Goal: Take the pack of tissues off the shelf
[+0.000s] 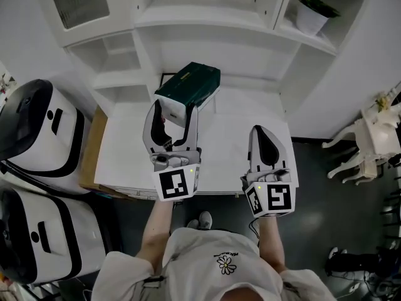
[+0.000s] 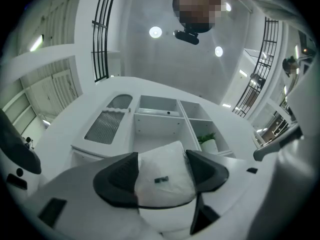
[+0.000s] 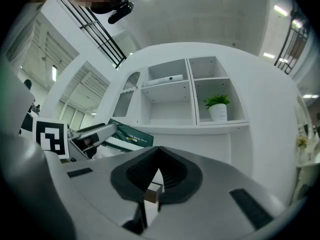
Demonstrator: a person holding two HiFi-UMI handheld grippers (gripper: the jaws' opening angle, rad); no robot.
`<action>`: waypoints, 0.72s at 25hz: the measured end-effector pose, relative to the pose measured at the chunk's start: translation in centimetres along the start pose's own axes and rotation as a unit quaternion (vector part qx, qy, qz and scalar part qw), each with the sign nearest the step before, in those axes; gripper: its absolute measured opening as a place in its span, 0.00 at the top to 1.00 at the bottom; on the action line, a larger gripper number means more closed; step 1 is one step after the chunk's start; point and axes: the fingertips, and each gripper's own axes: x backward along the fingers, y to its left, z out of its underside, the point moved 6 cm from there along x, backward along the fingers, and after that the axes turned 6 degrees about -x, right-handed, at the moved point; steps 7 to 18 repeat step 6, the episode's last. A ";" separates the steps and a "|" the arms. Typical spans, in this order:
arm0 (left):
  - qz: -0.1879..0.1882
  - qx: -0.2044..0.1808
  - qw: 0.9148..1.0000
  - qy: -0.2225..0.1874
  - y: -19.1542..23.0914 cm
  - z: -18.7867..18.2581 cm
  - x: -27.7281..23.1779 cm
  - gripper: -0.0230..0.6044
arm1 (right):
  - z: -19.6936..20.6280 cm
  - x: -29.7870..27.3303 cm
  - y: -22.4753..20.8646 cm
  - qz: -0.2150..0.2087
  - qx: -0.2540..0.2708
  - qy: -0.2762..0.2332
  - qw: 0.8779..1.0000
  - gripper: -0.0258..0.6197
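The pack of tissues (image 1: pixel 188 86) is dark green on top with a white end. It hangs tilted above the white table (image 1: pixel 232 124), in front of the white shelf unit (image 1: pixel 207 17). My left gripper (image 1: pixel 174 113) is shut on its white end, and in the left gripper view the pack (image 2: pixel 165 176) fills the gap between both black pads. My right gripper (image 1: pixel 266 137) hovers over the table's right part, jaws together, holding nothing. From the right gripper view the pack (image 3: pixel 127 135) shows at the left, below the shelf (image 3: pixel 170 91).
A potted plant (image 1: pixel 311 14) stands in the shelf's right compartment. Two white-and-black appliances (image 1: pixel 37 127) sit left of the table, beside a wooden board (image 1: pixel 91 149). White ornate furniture (image 1: pixel 369 137) stands at the right over dark floor.
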 end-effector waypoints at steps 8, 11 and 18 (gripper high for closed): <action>0.019 -0.004 0.999 -0.035 -0.7 -2.2 -1.3 0.49 | 0.1 -1.0 -1.3 0.008 -0.002 -0.004 1.000 0.96; 0.019 -0.004 0.999 -0.035 -0.7 -2.2 -1.3 0.49 | 0.1 -1.0 -1.3 0.008 -0.002 -0.004 1.000 0.96; 0.019 -0.004 0.999 -0.035 -0.7 -2.2 -1.3 0.49 | 0.1 -1.0 -1.3 0.008 -0.002 -0.004 1.000 0.96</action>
